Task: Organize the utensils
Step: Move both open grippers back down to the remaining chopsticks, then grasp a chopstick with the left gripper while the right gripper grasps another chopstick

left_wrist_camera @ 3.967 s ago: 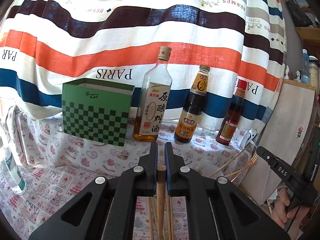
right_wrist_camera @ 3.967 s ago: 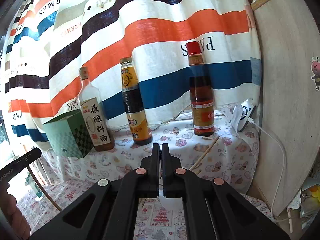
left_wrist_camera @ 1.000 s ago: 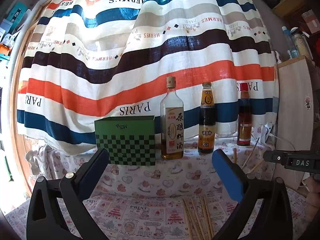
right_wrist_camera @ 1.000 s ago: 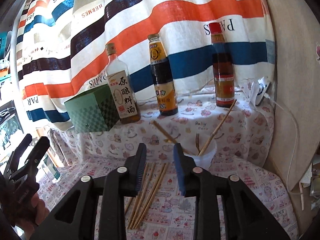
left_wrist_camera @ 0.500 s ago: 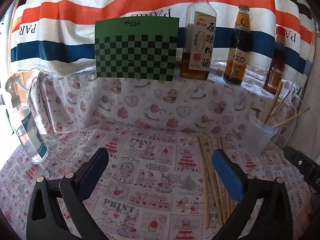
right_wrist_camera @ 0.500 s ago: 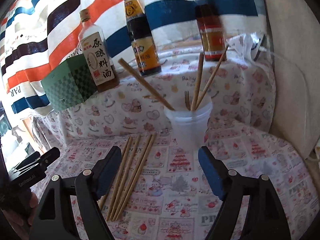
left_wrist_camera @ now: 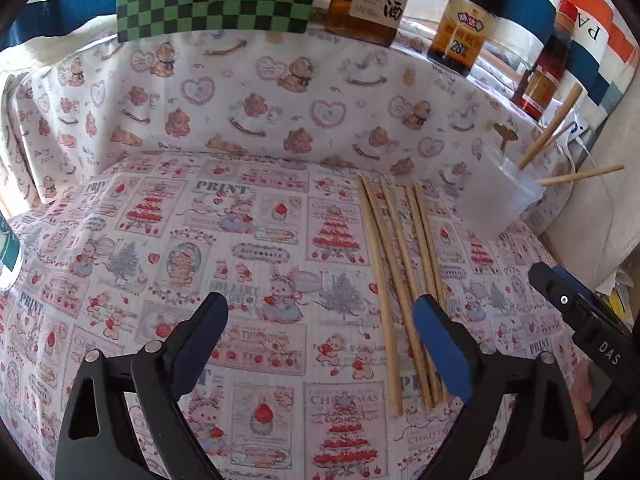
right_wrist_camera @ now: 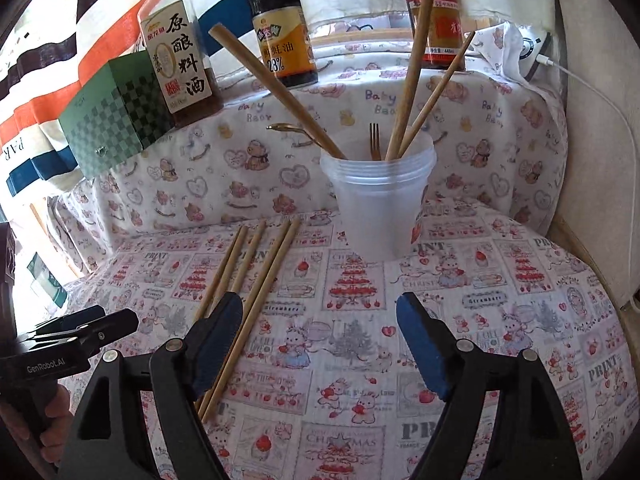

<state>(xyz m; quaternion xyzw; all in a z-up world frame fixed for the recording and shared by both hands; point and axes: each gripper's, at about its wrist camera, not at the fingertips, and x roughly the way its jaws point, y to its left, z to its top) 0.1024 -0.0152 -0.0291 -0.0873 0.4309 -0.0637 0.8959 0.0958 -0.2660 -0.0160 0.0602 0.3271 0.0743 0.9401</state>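
Printed tablecloth [left_wrist_camera: 240, 240] | wooden chopsticks [left_wrist_camera: 400, 272] lying lengthwise toward translucent plastic cup [right_wrist_camera: 380, 200] | left gripper [left_wrist_camera: 320, 316] nearer, gaping wide | right gripper [right_wrist_camera: 320, 312] gaping wide

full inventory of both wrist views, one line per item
chopsticks on cloth: four, tan wood, lying side by side left of the cup
plastic cup: clear, looks like a nested stack, upright at back of cloth
chopsticks in cup: three, tan, leaning out
fork: one, gold, in cup
spoon: one, gold, in cup
bottles: three, amber to dark, on raised ledge
box: one, green checkered, ledge left
tablecloth: printed, pink and white
spray bottle: partly visible, far left
left gripper: open, empty, blue fingers
right gripper: open, empty
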